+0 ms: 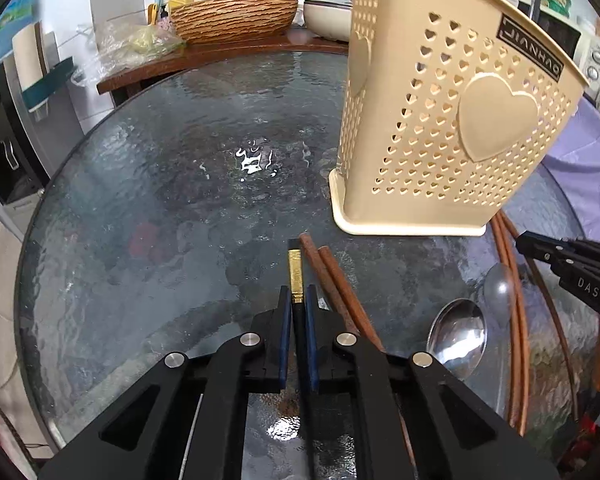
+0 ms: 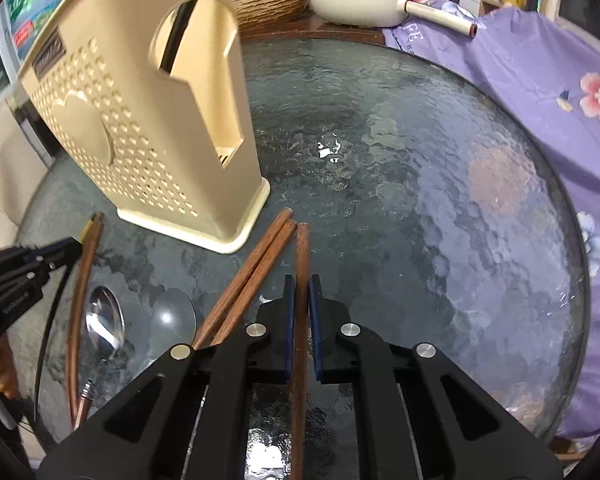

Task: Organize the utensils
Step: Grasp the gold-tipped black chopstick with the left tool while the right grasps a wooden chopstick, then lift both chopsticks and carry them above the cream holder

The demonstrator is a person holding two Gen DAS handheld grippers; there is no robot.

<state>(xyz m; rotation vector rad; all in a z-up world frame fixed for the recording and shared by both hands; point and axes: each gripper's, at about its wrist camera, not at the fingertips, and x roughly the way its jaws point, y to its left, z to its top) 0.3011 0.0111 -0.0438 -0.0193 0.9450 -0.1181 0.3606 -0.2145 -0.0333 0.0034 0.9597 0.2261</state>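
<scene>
Left wrist view: left gripper [image 1: 299, 300] fingers clenched on black gold-tipped chopstick [image 1: 294, 270]; right gripper [image 2: 302, 292] grasps wooden chopstick [image 2: 302, 248]; spoon [image 1: 458, 342] & other chopsticks [image 2: 252, 272] lie on glass worktop [image 1: 160, 200] beside holder [image 1: 440, 120]; prob. early, most utensils left.

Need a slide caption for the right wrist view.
Right gripper shut on a brown chopstick beside the beige utensil holder on the glass table.
</scene>
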